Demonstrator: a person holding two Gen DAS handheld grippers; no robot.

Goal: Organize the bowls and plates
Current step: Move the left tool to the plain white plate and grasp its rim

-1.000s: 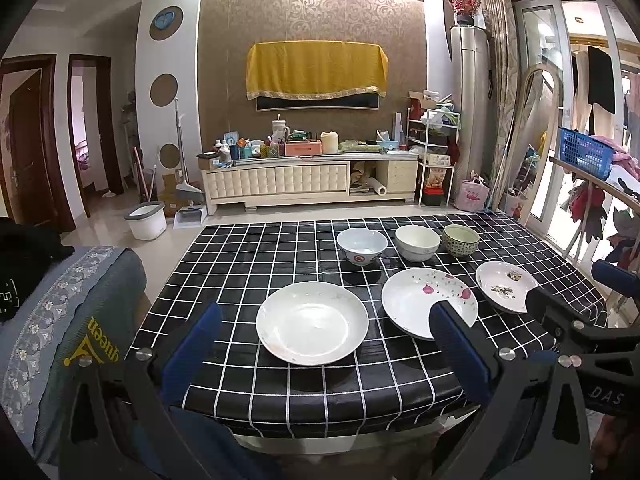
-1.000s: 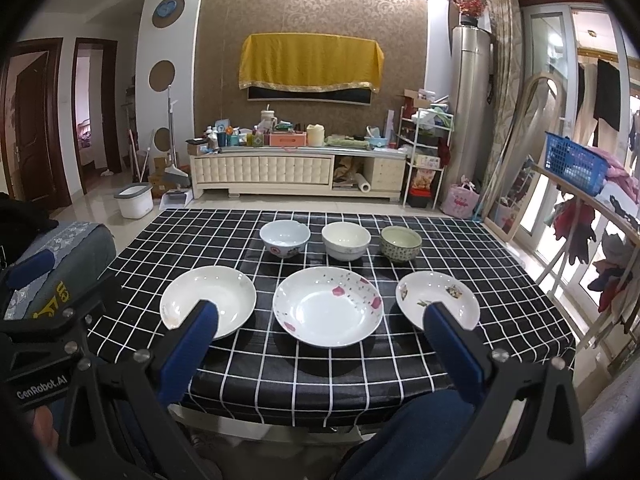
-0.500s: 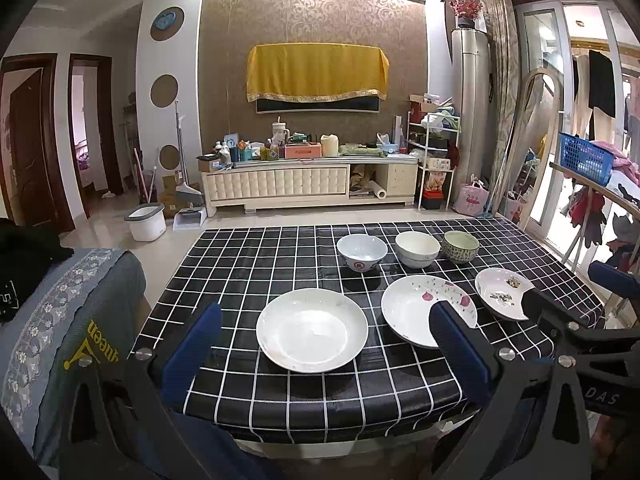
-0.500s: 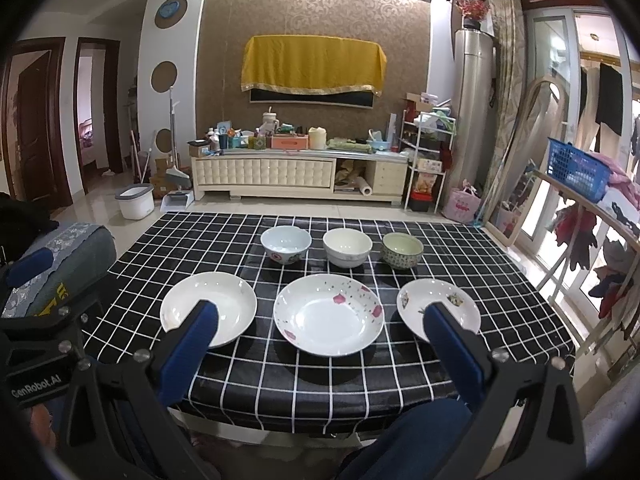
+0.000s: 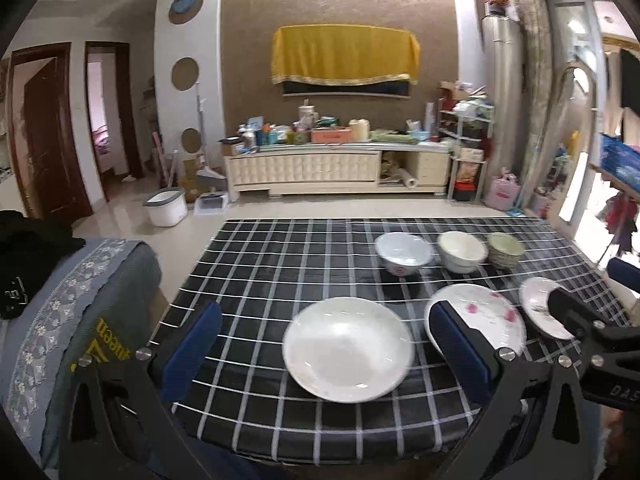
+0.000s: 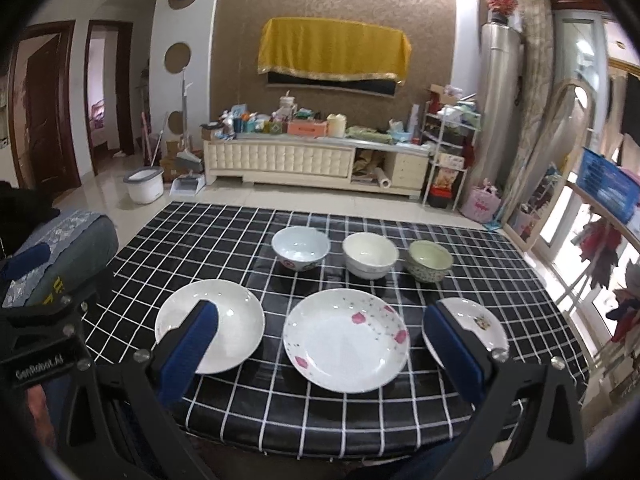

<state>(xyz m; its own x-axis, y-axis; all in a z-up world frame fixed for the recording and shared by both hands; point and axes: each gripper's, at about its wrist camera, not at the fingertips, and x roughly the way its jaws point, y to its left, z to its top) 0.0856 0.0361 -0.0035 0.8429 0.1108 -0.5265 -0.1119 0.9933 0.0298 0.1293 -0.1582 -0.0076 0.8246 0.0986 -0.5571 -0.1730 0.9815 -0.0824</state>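
Three plates lie in a front row on the black checked table (image 6: 500,256): a plain white plate (image 6: 224,324) (image 5: 348,348), a larger plate with pink flowers (image 6: 346,344) (image 5: 484,318) and a small patterned plate (image 6: 480,324) (image 5: 538,308). Behind them stand a pale blue bowl (image 6: 300,246) (image 5: 404,254), a white bowl (image 6: 370,254) (image 5: 460,250) and a green bowl (image 6: 430,260) (image 5: 505,249). My left gripper (image 5: 324,340) is open and empty before the white plate. My right gripper (image 6: 324,344) is open and empty before the flowered plate.
A grey covered seat (image 5: 80,312) sits left of the table. A clothes rack with a blue basket (image 6: 608,188) stands at the right. A TV cabinet (image 6: 312,160) and a white bucket (image 6: 142,186) are on the floor beyond the table.
Both grippers have shifted left and tilted; the dishes now sit further right in the left wrist view. The dishes have not moved on the table.
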